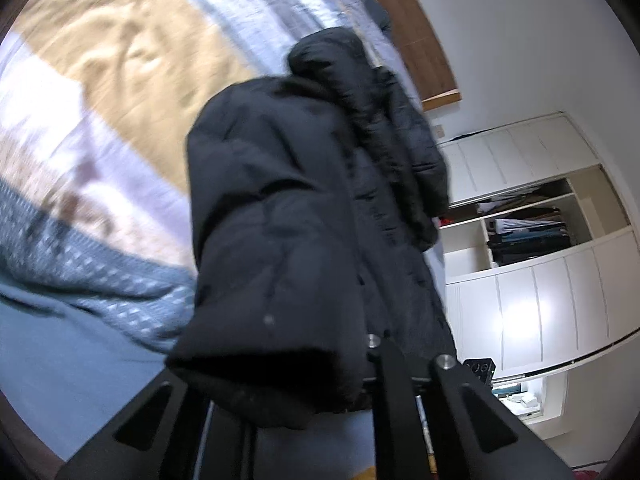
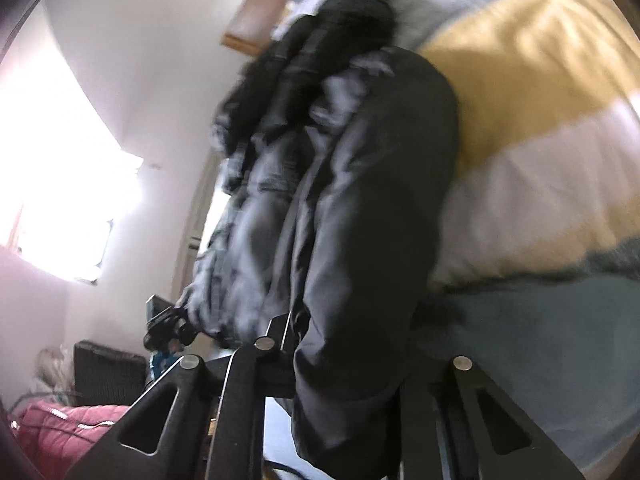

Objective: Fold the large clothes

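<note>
Black padded hooded coat (image 1: 304,208): lies lengthwise on the bed, hood with dark fur trim at the far end, hem nearest both cameras. Bed cover (image 1: 120,80): broad bands of tan, white and patterned blue-grey. Left tongs (image 1: 360,396): closed upon the coat's near hem. Right tongs (image 2: 340,392): likewise closed upon the hem, fabric bunched between the fingers. White cupboard with open shelves of folded textiles (image 1: 532,232): against the wall beyond. Pink quilted item (image 2: 64,428): low, beside the bed.
</note>
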`<action>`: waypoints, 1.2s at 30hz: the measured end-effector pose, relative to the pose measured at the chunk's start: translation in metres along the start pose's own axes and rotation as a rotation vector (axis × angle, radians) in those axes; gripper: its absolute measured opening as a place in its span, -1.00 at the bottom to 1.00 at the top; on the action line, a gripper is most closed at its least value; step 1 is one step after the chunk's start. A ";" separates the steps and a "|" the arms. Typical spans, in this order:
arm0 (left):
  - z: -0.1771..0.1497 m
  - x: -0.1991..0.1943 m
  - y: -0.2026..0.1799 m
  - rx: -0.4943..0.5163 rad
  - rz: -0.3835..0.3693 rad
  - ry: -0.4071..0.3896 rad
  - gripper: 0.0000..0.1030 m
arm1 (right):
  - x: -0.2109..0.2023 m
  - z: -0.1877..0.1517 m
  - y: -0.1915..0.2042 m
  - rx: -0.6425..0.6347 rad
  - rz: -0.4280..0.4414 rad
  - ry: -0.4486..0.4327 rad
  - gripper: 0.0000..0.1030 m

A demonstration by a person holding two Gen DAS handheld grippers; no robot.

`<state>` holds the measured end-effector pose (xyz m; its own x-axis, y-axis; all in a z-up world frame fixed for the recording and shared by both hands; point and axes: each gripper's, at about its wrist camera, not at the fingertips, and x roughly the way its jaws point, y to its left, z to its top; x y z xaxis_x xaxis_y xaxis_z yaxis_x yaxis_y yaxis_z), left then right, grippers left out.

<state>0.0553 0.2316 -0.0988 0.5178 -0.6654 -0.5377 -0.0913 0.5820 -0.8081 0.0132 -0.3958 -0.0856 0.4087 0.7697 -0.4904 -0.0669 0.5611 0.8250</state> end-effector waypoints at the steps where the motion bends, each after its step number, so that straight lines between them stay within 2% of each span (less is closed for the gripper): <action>1: 0.004 -0.003 -0.009 0.010 -0.017 -0.009 -0.79 | -0.001 0.003 0.005 -0.012 0.014 -0.009 -0.69; 5: 0.024 -0.017 -0.038 0.018 -0.110 -0.050 -0.79 | -0.010 0.029 0.034 -0.072 0.081 -0.070 -0.71; 9: 0.054 -0.029 -0.062 -0.012 -0.301 -0.089 -0.79 | -0.022 0.061 0.052 -0.079 0.200 -0.163 -0.71; 13: 0.095 -0.033 -0.080 -0.068 -0.417 -0.146 -0.79 | -0.030 0.105 0.063 -0.059 0.322 -0.273 -0.71; 18: 0.156 -0.026 -0.100 -0.141 -0.471 -0.211 -0.78 | -0.032 0.162 0.073 -0.029 0.352 -0.387 -0.72; 22: 0.212 -0.004 -0.118 -0.222 -0.495 -0.235 -0.78 | -0.028 0.212 0.082 -0.012 0.377 -0.445 -0.72; 26: 0.274 0.037 -0.140 -0.277 -0.476 -0.246 -0.77 | -0.007 0.270 0.077 0.078 0.373 -0.504 -0.72; 29: 0.329 0.078 -0.147 -0.301 -0.425 -0.255 -0.77 | 0.016 0.313 0.067 0.144 0.341 -0.553 -0.70; 32: 0.379 0.119 -0.141 -0.313 -0.330 -0.267 -0.77 | 0.041 0.356 0.052 0.203 0.275 -0.588 -0.70; 36: 0.430 0.176 -0.117 -0.339 -0.216 -0.262 -0.77 | 0.082 0.407 0.020 0.256 0.122 -0.614 -0.70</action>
<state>0.5230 0.2473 0.0041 0.7486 -0.5887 -0.3049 -0.2073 0.2290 -0.9511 0.4155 -0.4455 0.0053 0.8603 0.4675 -0.2034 0.0415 0.3334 0.9419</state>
